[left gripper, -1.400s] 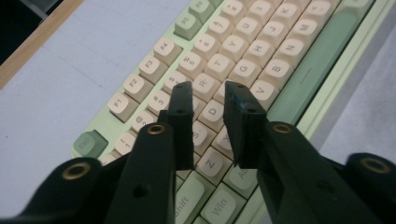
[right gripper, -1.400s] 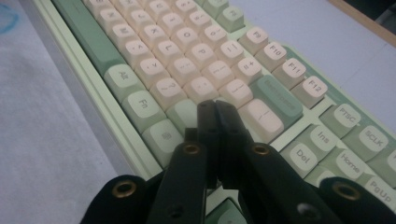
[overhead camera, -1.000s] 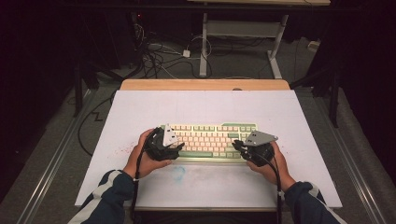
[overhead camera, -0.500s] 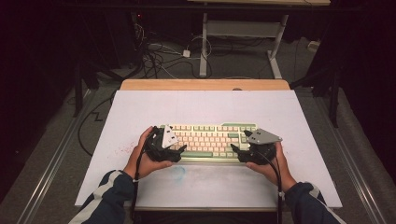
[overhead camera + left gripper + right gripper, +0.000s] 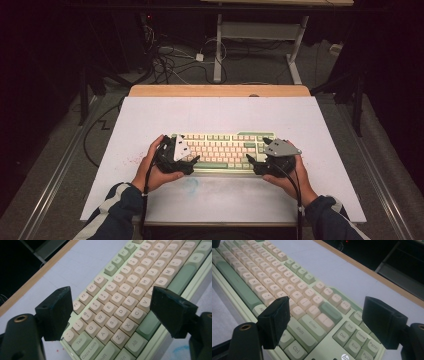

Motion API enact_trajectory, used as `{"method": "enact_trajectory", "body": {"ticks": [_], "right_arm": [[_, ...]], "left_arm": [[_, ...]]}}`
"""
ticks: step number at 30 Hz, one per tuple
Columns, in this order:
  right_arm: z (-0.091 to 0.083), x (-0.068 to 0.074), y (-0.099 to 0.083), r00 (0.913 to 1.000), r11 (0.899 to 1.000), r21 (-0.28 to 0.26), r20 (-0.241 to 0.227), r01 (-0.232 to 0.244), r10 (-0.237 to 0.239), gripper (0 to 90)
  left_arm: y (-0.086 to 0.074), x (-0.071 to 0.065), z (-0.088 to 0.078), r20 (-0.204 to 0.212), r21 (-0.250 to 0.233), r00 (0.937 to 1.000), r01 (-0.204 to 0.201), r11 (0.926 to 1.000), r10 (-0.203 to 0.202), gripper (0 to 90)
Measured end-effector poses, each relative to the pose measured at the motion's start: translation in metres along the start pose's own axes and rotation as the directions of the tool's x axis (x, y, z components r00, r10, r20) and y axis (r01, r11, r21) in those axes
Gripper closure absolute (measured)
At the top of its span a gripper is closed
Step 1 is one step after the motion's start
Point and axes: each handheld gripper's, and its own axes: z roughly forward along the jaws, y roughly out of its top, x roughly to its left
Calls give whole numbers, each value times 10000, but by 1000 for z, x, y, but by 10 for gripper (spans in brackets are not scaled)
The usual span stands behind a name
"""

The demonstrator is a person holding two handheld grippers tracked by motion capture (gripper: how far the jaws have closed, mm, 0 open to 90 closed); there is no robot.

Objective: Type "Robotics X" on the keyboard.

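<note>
My left gripper (image 5: 192,161) stands at the keyboard's (image 5: 225,149) left end, jaws just opened wide, clamping nothing; beneath them I read Tab, Caps Lock, Alt. The keyboard lies near the front of the white table (image 5: 220,112). My right gripper (image 5: 250,161), at the right end, has jaws likewise just opened; Enter, Shift, Ctrl and an hp logo (image 5: 345,356) are legible. The room is dark, with cables (image 5: 170,57) on the floor.

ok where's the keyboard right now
In the high view the keyboard lies flat on the white table, toward the near edge, between the left gripper and right gripper.
</note>
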Motion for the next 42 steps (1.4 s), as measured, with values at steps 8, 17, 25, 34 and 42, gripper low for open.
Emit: {"method": "enact_trajectory", "body": {"ticks": [8, 17, 25, 34, 42], "right_arm": [[-6, 4, 2, 9999, 9999, -60, 21, 123, -123, 233], [-15, 5, 4, 9999, 9997, -216, 34, 138, -137, 233], [-25, 6, 6, 9998, 9992, -366, 26, 187, -186, 233], [-37, 4, 4, 9997, 9989, -452, 198, 136, -127, 234], [-46, 5, 3, 9995, 9987, -460, 247, 203, -192, 233]], "left_arm": [[3, -2, -6, -99, -220, 9999, -44, 9997, 42, 174], [2, -4, -13, -95, -203, 9998, -199, 9996, 197, 174], [2, -4, -22, -44, -252, 9995, -298, 9992, 297, 174], [3, 1, -34, -154, -259, 9993, -342, 9991, 338, 174], [0, 2, -42, -145, -252, 9992, -388, 9989, 385, 174]]}}
